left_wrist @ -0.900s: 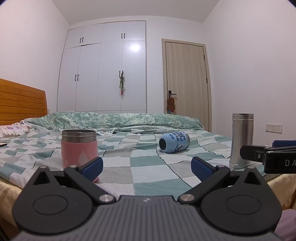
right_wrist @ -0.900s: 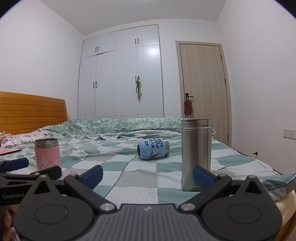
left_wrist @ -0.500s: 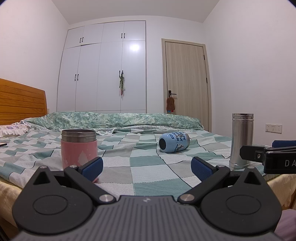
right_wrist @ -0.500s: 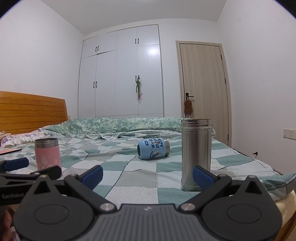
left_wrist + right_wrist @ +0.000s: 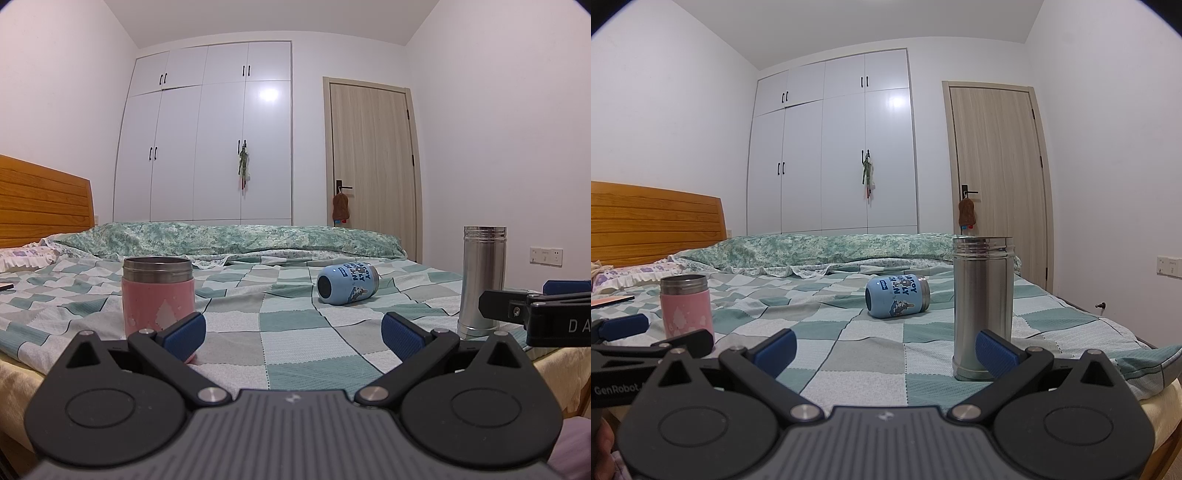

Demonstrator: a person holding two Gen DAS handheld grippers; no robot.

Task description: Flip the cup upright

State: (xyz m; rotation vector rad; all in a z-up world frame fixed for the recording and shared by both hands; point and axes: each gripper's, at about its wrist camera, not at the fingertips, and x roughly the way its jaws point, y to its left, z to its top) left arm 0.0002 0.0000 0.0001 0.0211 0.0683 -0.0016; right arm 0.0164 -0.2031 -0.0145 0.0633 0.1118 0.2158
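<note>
I am holding both grippers at the near edge of the bed (image 5: 288, 321), and nothing is being gripped yet — the left gripper (image 5: 291, 332) has its blue pads spread wide with only quilt between them, and the right gripper (image 5: 884, 345) is spread just the same. The cup I am after is the blue cup (image 5: 347, 283), lying on its side right of centre in the left view and just below mid-frame in the right view (image 5: 897, 296), its closed base turned toward the cameras and its steel rim pointing away to the right. It is sitting well apart from the pink cup (image 5: 158, 295) at lower left and the steel flask (image 5: 982, 306) at right of the right view, both of which are standing upright already. So I am judging this as the very start: the reach is not yet begun. Next I am needing to push one gripper forward over the quilt, past the flask without clipping it, and line the pads across the round body. The soft quilt is worrying me a little — the cup could roll as a pad touches it, so I am planning a square, centred close before tipping it up onto its base.
</note>
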